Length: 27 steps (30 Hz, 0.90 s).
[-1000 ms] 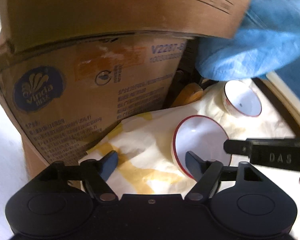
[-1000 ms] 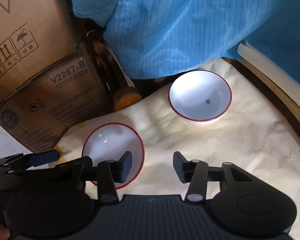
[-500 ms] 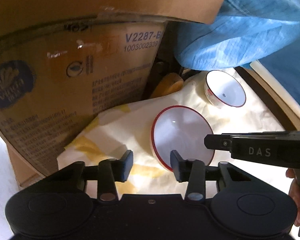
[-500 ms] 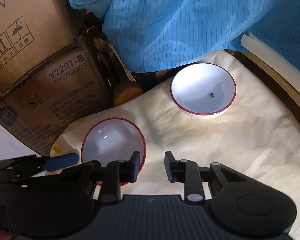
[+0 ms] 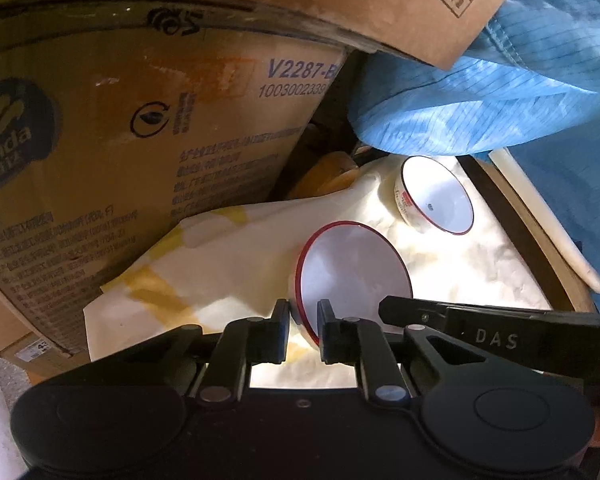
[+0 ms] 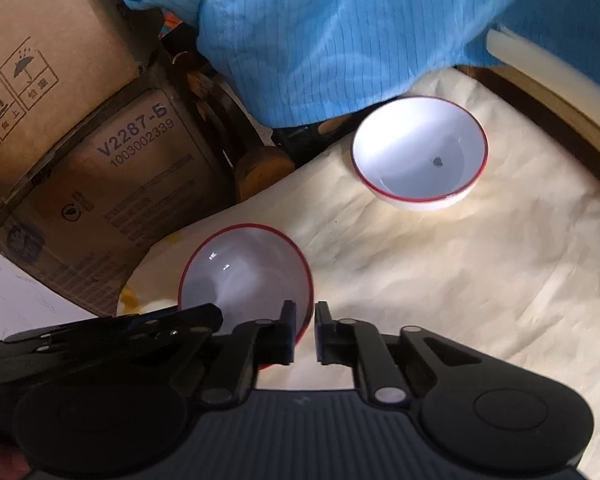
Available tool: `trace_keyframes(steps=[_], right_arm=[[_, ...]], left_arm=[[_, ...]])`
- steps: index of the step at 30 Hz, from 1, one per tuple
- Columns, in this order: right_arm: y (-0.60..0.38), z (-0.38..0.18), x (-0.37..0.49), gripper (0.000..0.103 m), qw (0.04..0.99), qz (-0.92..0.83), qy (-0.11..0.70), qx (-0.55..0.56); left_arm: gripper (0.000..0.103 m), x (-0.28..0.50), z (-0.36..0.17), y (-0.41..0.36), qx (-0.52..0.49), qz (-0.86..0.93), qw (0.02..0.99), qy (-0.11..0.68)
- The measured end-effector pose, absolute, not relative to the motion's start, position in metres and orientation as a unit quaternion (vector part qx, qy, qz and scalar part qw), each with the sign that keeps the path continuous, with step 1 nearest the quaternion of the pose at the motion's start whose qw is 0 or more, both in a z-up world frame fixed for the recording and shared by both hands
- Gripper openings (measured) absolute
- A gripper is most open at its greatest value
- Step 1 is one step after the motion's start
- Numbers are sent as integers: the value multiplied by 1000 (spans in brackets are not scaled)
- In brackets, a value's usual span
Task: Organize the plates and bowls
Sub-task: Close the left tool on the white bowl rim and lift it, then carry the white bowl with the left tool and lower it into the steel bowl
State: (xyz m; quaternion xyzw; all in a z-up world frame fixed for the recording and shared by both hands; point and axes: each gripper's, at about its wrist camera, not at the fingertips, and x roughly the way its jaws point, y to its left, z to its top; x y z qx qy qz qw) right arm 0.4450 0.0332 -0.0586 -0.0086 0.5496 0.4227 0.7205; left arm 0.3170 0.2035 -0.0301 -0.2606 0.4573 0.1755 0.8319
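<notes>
Grippers, left (image 5: 303,326) closing and right (image 6: 305,330) clamped, hide the near bowl (image 6: 246,274) rim they pinch.

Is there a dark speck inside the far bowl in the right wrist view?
Yes, the far bowl shows a small dark speck on its white inside, near the bottom.

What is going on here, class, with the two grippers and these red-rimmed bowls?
A person holds a gripper in each hand, and both are at the near bowl, on opposite sides of its red rim. The right gripper is shut on the rim. The left gripper has the rim between its jaws, which are closing. The far bowl stands untouched on the cream paper.
</notes>
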Motion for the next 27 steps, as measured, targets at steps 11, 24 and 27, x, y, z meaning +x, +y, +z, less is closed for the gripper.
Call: trace_keyframes(steps=[11, 24, 27], right_arm=[[-13, -39, 434, 9, 751, 372, 545, 16], [-160, 12, 400, 11, 814, 273, 506, 86], [-203, 19, 382, 11, 824, 240, 503, 103]], left_arm=[[12, 324, -17, 177, -254, 124, 840, 462], [12, 345, 18, 67, -202, -37, 860, 468], [12, 339, 23, 33, -182, -84, 856, 476]])
